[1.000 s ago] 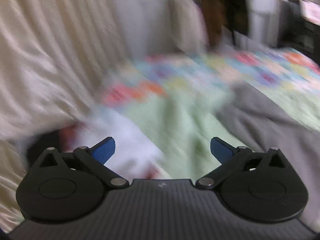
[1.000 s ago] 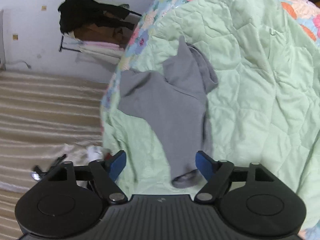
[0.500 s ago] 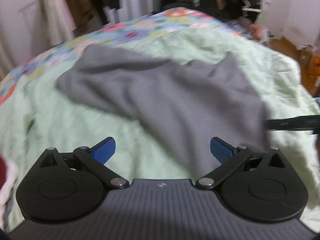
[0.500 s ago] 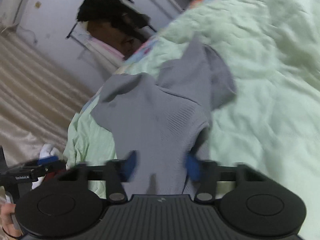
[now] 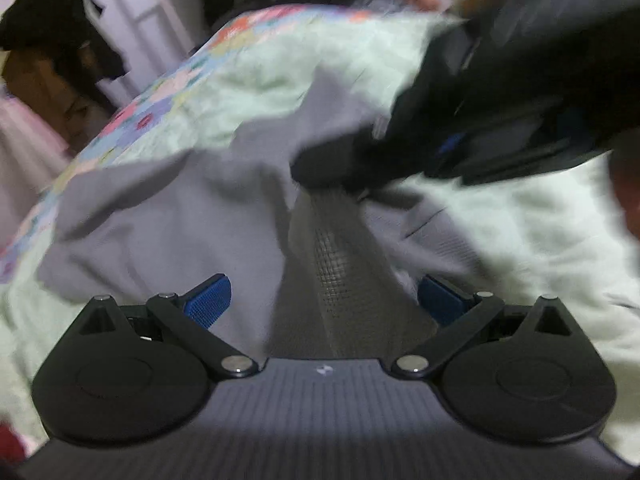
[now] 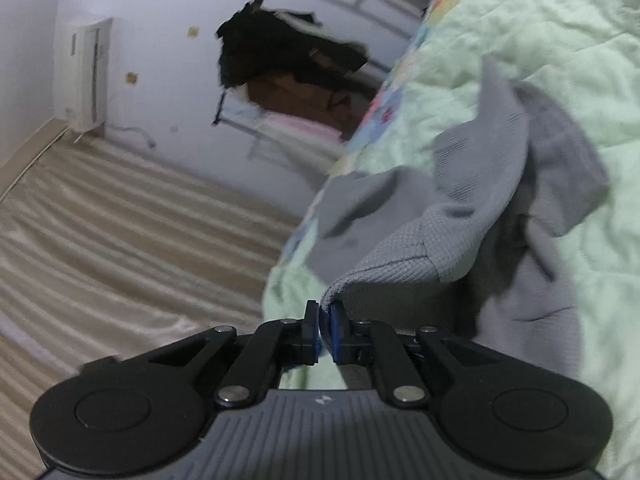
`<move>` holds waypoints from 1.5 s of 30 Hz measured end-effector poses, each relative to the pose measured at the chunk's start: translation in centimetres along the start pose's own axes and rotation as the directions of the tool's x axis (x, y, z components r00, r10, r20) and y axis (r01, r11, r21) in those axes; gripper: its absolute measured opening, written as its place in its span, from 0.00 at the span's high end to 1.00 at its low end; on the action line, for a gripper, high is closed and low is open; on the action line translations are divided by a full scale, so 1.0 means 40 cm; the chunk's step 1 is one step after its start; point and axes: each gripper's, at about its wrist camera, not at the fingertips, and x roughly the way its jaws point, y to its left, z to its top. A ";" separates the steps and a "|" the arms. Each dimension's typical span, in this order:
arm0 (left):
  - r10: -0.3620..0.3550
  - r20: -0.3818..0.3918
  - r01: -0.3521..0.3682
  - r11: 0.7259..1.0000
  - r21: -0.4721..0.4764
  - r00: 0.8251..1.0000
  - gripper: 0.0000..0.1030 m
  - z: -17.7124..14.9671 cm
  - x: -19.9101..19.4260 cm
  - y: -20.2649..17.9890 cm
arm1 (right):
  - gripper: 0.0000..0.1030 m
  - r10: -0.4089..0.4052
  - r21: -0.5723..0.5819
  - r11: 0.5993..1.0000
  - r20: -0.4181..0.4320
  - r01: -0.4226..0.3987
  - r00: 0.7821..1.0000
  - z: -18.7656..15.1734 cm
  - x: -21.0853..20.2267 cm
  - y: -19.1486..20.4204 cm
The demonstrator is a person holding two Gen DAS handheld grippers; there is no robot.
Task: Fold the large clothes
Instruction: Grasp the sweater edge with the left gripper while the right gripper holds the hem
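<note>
- sweater point(image 6: 460, 200): one, grey, on one green quilt point(image 6: 580, 40).
- right gripper point(image 6: 325, 326) pinches its hem, nearly level.
- left gripper point(image 5: 324, 300), tilted down, jaws closing around a fold, not yet pressing.

Dim, flat indoor light; left wrist view smeared by motion blur; right wrist view sharper; fisheye bending at edges.

Both wrist views sit close over the gray garment point(image 5: 168, 216) point(image 6: 500, 184) on the green quilt point(image 5: 520, 220) point(image 6: 580, 40), facing the clothes rack point(image 5: 52, 40) point(image 6: 280, 60).
</note>
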 end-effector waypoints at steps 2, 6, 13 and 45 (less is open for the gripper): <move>-0.016 -0.046 0.012 0.995 -0.096 0.999 0.88 -0.008 0.027 0.030 | 0.93 0.042 0.016 0.999 -0.061 -0.041 0.997 -0.008 0.012 0.002; 0.082 -0.090 -0.103 0.958 -0.267 0.993 0.89 -0.053 0.062 0.144 | 0.79 -0.085 -0.048 0.996 -0.073 0.081 0.994 -0.024 -0.004 -0.010; 0.038 -0.090 -0.067 0.940 -0.334 0.995 0.89 -0.103 0.071 0.180 | 0.51 -0.508 0.092 0.862 0.172 0.499 0.844 0.009 -0.116 -0.146; -0.101 0.028 0.105 0.945 -0.311 0.994 0.86 -0.114 0.066 0.155 | 0.52 -0.599 -0.047 0.749 0.377 0.661 0.707 0.182 -0.151 -0.078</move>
